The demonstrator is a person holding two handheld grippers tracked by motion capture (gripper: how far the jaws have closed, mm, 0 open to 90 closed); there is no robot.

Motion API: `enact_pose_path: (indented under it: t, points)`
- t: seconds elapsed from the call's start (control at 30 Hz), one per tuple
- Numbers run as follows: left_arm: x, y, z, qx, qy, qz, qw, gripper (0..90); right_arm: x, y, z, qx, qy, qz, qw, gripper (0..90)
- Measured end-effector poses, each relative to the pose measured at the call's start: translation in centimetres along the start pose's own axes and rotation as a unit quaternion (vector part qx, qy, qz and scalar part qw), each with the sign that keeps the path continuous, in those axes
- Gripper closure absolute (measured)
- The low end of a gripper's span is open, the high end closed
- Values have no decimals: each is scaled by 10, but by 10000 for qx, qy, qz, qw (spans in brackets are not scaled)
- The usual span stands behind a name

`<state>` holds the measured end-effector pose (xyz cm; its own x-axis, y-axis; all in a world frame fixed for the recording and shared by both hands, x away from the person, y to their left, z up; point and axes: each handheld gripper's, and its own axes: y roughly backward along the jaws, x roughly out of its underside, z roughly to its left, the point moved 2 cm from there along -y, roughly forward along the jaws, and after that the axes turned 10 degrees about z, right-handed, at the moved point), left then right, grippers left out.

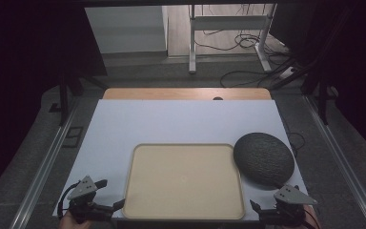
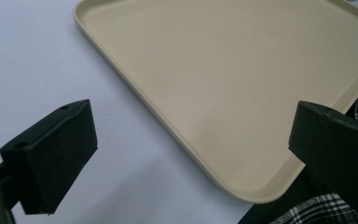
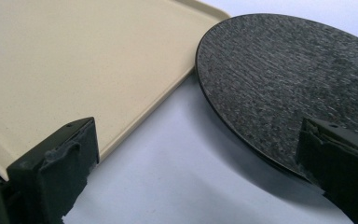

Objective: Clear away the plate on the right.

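High view: white table (image 1: 181, 121) with a beige rectangular tray (image 1: 183, 181) at near centre, nothing on it. Dark round textured plate (image 1: 263, 158) just right of the tray, its left edge at or touching the tray's far right corner. Left gripper (image 1: 110, 195) at the near left corner of the table, beside the tray's left rim; fingers spread wide, released, holding nothing. Right gripper (image 1: 255, 206) at the near right, close to the tray's near right corner and the plate's near edge.

Left gripper view: fingers (image 2: 51, 154) apart, tray's near corner between them; plaid cloth (image 2: 317, 210) at lower right.

Right gripper view: fingers (image 3: 56, 172) wide apart, released; tray rim by one, plate edge by the other, bare table between.
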<state>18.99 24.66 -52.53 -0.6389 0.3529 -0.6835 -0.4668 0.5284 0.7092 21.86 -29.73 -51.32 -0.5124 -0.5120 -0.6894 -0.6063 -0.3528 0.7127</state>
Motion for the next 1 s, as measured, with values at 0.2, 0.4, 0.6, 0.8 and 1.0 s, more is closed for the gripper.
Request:
enact_pose_path:
  t: [0.2, 0.4, 0.6, 0.8, 1.0]
  points:
    - [0, 1, 1, 21, 23, -32, 10000, 7, -1, 0, 1, 60, 44, 2, 10000, 0]
    - [1, 2, 1, 20, 41, -81, 10000, 9, -2, 0, 1, 85, 49, 28, 9999, 0]
    - [1, 2, 1, -8, 44, -102, 9999, 9, -5, 0, 1, 68, -18, 39, 10000, 0]
    - [1, 2, 1, -10, 40, -109, 9999, 11, -9, -2, 3, 115, 38, 78, 9999, 0]
    - [1, 2, 1, -10, 45, -88, 10000, 11, -12, -6, 6, 281, 70, 207, 9994, 0]
